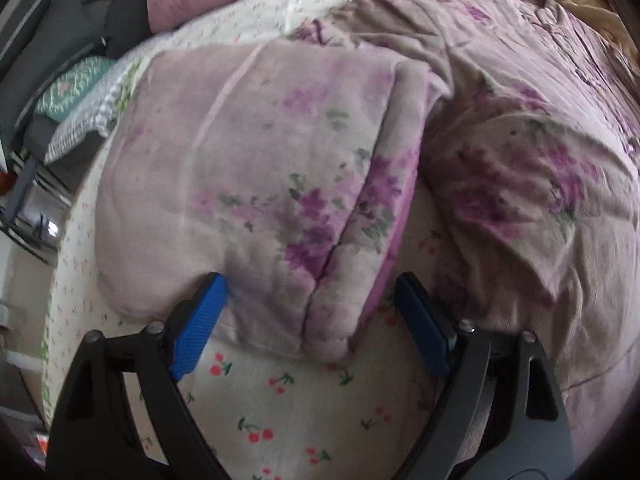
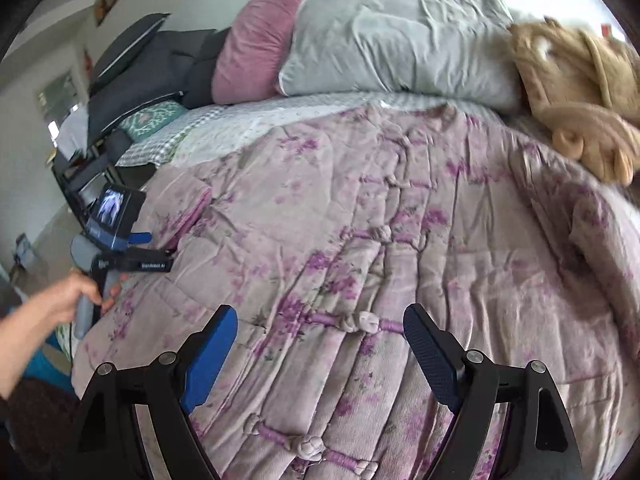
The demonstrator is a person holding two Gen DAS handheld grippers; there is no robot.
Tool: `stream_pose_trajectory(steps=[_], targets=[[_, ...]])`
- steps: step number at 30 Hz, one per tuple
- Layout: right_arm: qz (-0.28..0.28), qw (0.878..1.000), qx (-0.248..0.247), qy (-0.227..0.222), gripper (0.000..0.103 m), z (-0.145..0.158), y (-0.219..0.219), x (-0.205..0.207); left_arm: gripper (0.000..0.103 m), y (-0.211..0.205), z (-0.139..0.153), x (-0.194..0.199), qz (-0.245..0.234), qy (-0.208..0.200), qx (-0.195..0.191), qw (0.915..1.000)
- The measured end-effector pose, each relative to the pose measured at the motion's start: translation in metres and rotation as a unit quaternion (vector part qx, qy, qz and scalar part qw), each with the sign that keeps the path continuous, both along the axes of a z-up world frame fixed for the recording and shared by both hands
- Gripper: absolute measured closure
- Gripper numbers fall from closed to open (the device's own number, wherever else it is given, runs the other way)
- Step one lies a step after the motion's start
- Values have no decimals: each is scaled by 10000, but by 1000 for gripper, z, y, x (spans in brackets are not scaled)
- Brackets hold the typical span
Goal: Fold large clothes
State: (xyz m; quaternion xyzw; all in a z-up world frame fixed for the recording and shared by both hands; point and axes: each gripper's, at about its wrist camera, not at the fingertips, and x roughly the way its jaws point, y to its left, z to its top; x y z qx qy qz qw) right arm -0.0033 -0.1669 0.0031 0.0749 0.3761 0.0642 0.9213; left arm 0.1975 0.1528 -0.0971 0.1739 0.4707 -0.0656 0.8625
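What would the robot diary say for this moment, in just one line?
stage: sleeve approach | left gripper: open, around the sleeve end | right gripper: open, over the floral jacket front | surface: bed

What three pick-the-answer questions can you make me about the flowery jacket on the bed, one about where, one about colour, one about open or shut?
1. Where does the jacket lie?
A. on the floor
B. on the bed
C. on a chair

2. What colour are the jacket's flowers?
A. purple
B. yellow
C. orange

3. How is the right hand-held gripper?
A. shut on a pillow
B. shut on the sleeve
C. open, holding nothing

Answers:
1 B, it spreads over the cherry-print bed sheet.
2 A, purple blooms show all over the cloth.
3 C, its blue fingers stand wide apart above the knot buttons. The left hand-held gripper is open too, at the folded sleeve.
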Motion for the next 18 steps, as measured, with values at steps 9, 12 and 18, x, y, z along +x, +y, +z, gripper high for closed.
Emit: stream_pose_trajectory(steps=[9, 12, 18], targets=[[-390, 9989, 210, 134, 17, -2, -21, 3, 81, 65, 104, 1, 951, -805, -913, 9880], [-401, 9989, 210, 144, 17, 1, -22, 3, 81, 112, 140, 11, 1514, -1158, -1311, 9729], [-353, 9991, 226, 0, 17, 7, -22, 4, 14, 220, 150, 29, 3099, -1535, -1213, 9304]])
